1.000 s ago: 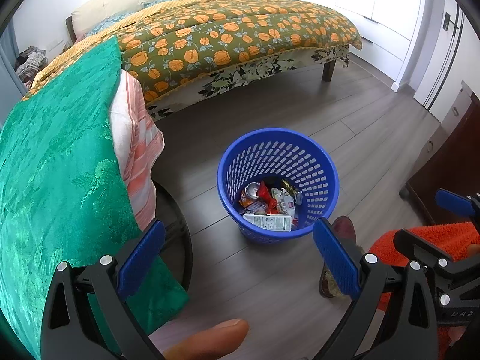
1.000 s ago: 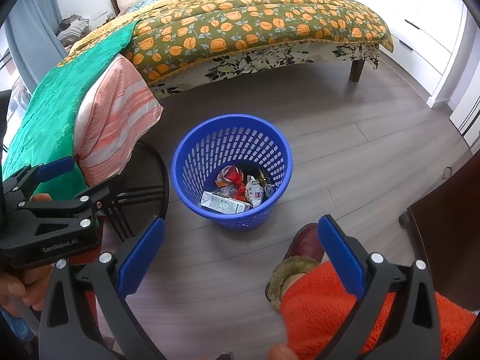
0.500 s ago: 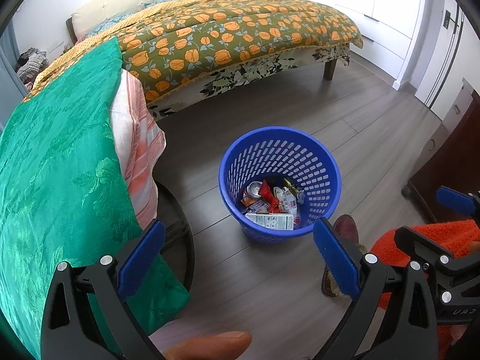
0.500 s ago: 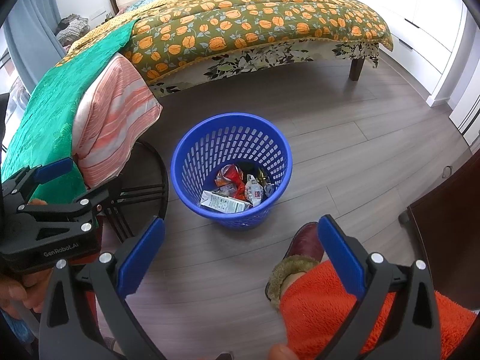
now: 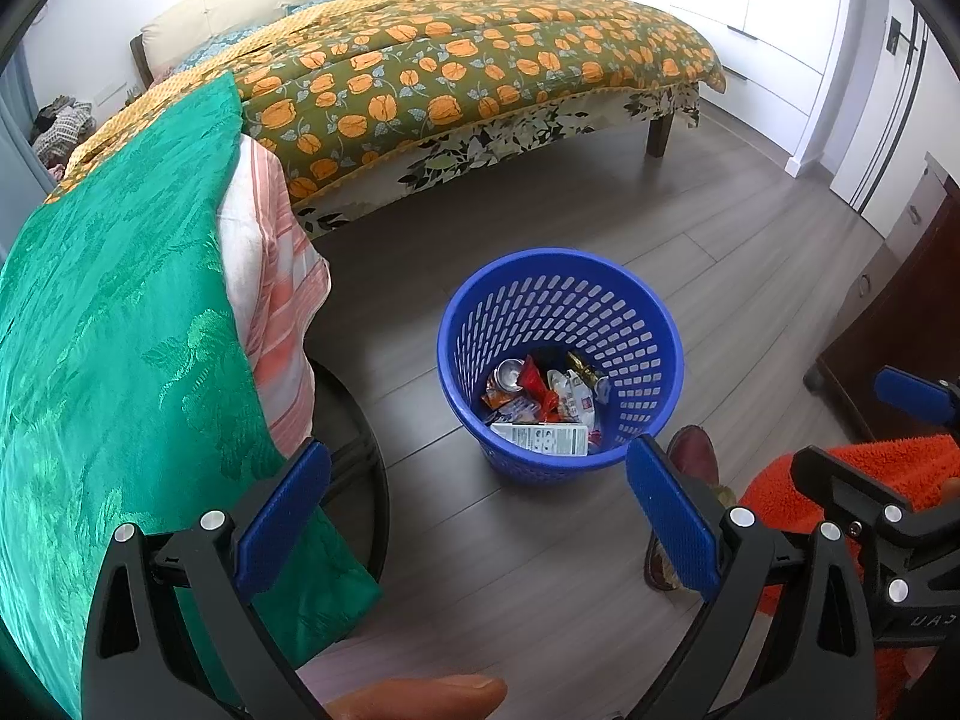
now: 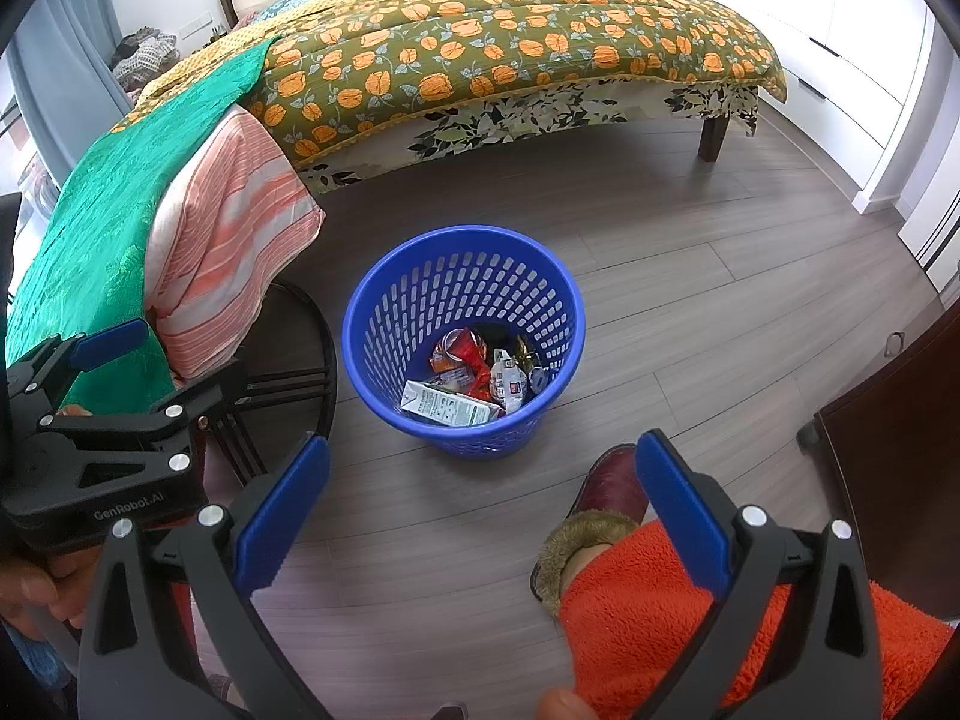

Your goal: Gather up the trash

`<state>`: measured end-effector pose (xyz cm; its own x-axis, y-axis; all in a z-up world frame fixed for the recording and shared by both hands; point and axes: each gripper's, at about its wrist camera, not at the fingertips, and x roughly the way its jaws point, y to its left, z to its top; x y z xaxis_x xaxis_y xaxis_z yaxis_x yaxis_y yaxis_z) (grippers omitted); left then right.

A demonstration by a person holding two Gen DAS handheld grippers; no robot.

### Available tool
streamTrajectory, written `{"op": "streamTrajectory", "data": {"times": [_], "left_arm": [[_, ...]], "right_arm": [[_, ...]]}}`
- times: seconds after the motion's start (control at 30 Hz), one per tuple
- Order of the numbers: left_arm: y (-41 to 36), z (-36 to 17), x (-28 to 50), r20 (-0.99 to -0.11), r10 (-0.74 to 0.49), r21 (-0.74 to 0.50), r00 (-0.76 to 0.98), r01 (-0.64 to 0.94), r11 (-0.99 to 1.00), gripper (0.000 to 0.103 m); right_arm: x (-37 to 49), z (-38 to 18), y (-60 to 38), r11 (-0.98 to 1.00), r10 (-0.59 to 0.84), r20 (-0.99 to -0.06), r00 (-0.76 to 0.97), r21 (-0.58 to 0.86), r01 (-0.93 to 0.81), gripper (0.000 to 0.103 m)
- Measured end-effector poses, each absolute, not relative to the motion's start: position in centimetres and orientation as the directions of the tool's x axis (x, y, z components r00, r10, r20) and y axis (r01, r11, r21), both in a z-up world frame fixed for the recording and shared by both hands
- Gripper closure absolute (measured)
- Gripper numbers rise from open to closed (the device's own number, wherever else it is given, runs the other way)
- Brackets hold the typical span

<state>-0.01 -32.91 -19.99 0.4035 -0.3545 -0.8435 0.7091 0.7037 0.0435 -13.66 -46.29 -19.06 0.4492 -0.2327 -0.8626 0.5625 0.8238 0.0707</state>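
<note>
Left gripper [image 5: 477, 513] and right gripper [image 6: 483, 516] — both empty, jaws spread wide

A blue basket [image 5: 561, 300] stands on the grey wood floor [image 5: 720, 252], holding a white carton [image 5: 540, 438], a can [image 5: 510, 373] and crumpled wrappers [image 5: 570, 390]. The left hand-held gripper [image 5: 477, 513] hangs above the floor with its blue pads spread wide and nothing between them. A green cloth [image 5: 114, 312] drapes at the left, near a bed [image 5: 468, 66] with an orange-flowered cover.

Perforated glossy plastic basket [image 5: 654, 336]; matt wood-grain floor [image 5: 720, 252]; fuzzy orange fleece [image 6: 690, 618]; shiny green cloth [image 5: 108, 324].
</note>
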Motion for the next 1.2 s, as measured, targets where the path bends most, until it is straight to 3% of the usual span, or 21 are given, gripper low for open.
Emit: {"op": "streamTrajectory", "data": {"times": [1.2], "left_arm": [[-32.79, -20.37, 0.3, -0.859, -0.347, 0.019, 0.377, 0.701, 0.713, 0.005]], "right_arm": [[-13.61, -19.2, -46.41, 0.826, -0.234, -0.864, 0.446, 0.065, 0.559, 0.005]]}}
